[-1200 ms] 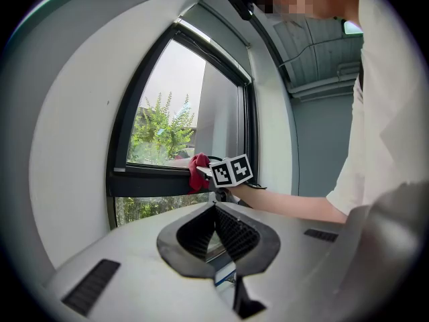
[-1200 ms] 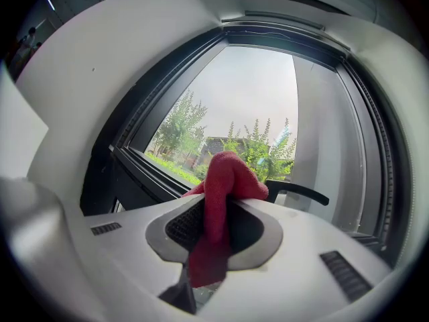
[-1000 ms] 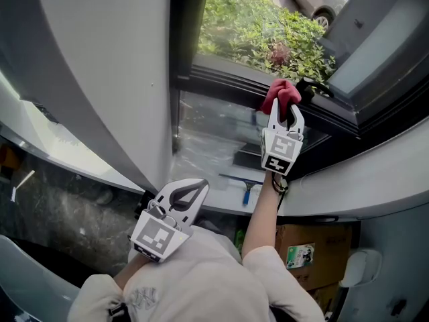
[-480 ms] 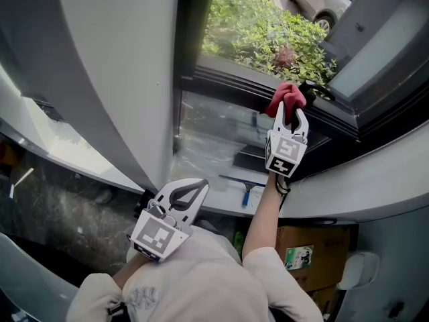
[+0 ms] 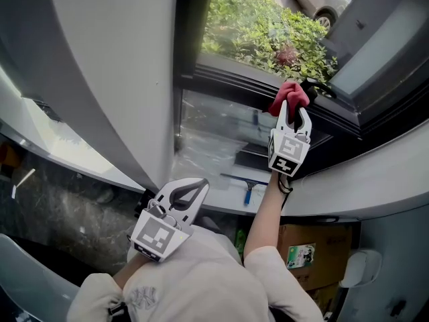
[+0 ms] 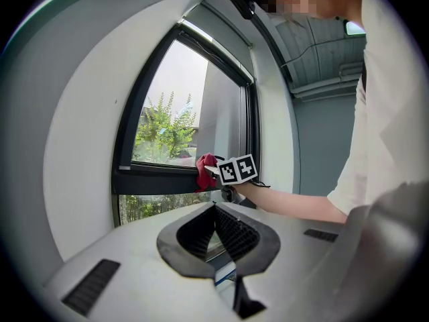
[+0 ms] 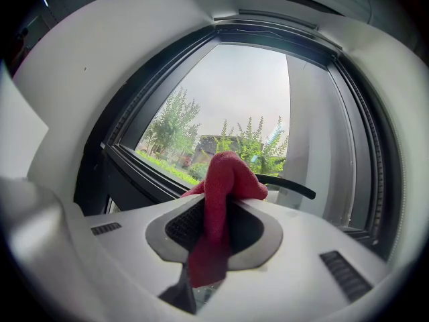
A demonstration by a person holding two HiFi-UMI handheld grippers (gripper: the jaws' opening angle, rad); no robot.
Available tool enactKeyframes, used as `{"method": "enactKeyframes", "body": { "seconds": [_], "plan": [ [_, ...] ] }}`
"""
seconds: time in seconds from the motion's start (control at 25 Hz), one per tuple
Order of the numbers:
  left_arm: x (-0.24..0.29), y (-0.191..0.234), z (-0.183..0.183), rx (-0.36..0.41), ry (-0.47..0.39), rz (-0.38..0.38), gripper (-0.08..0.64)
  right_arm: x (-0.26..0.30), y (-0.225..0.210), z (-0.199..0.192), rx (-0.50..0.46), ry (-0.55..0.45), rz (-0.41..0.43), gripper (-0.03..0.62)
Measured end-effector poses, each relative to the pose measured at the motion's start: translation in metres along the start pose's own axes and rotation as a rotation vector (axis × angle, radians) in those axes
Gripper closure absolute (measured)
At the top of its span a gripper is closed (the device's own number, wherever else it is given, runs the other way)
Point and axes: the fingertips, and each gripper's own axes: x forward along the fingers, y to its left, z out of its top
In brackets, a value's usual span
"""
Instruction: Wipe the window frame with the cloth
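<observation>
Slid right along the window frame point(image 5: 228, 79), soft limp red cloth point(image 5: 289, 94) clenched mid-bunch in right claw point(image 5: 293, 109), left claw point(image 5: 199, 186) closed, empty

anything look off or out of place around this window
Nothing stands out. The red cloth is bunched in the right gripper's jaws against the dark window frame. A blue-handled squeegee lies flat on the ledge below, undisturbed.

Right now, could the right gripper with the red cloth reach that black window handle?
Probably yes. The right gripper, shut on the red cloth, is up at the window frame. The black window handle sits just past the cloth, and nothing shows between them.
</observation>
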Motion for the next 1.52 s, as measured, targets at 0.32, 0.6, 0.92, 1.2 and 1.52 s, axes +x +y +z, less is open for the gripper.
{"method": "enactKeyframes", "body": {
  "seconds": [0.32, 0.6, 0.92, 1.2, 1.52],
  "plan": [
    [0.005, -0.001, 0.000, -0.024, -0.003, -0.015, 0.552, 0.000, 0.000, 0.000, -0.010, 0.003, 0.000, 0.506],
    [0.005, 0.006, 0.004, -0.018, -0.014, -0.002, 0.552, -0.001, -0.001, 0.001, -0.019, -0.001, -0.006, 0.506],
    [0.007, 0.003, 0.006, -0.047, -0.020, -0.020, 0.552, -0.003, 0.001, 0.000, -0.022, 0.008, 0.007, 0.506],
    [0.004, 0.010, 0.003, -0.044, -0.023, -0.002, 0.552, -0.002, -0.005, 0.000, -0.013, -0.005, -0.008, 0.506],
    [-0.002, 0.013, 0.006, -0.023, -0.028, 0.015, 0.551, -0.005, -0.019, -0.008, 0.002, 0.009, -0.024, 0.506]
  ]
}}
